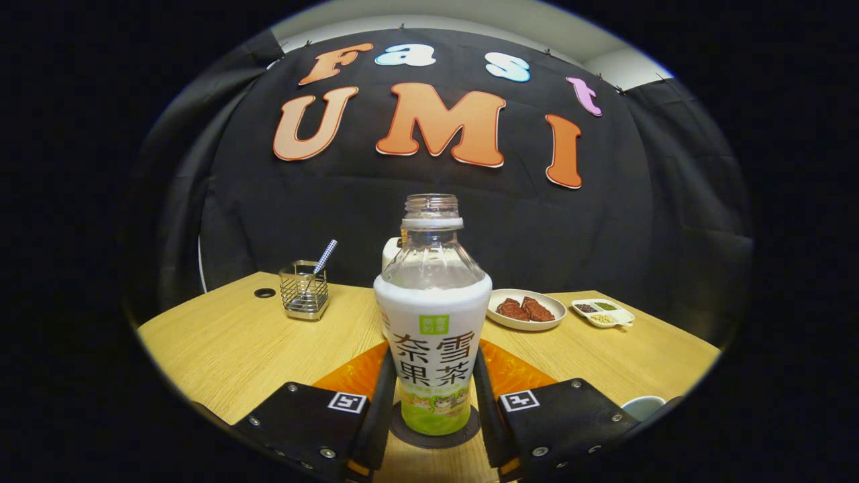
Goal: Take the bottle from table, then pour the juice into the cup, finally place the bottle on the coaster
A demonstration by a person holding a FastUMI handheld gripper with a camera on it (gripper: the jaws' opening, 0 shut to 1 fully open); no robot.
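The bottle [433, 315] stands upright between my fingers, uncapped, with a clear top and a white and green label. Its base rests on a dark round coaster [466, 431] that lies on an orange mat [520, 370]. My gripper [433, 359] is shut on the bottle, one finger pressing each side of the label low down. The clear upper part of the bottle looks empty. The rim of a pale cup [643, 404] peeks out just right of my right finger.
The wooden table [221, 349] carries a wire utensil holder [304, 290] with a spoon at the back left. Beyond the bottle to the right sit a plate of brown food [527, 310] and a small divided dish [602, 312]. A white object [390, 251] stands behind the bottle.
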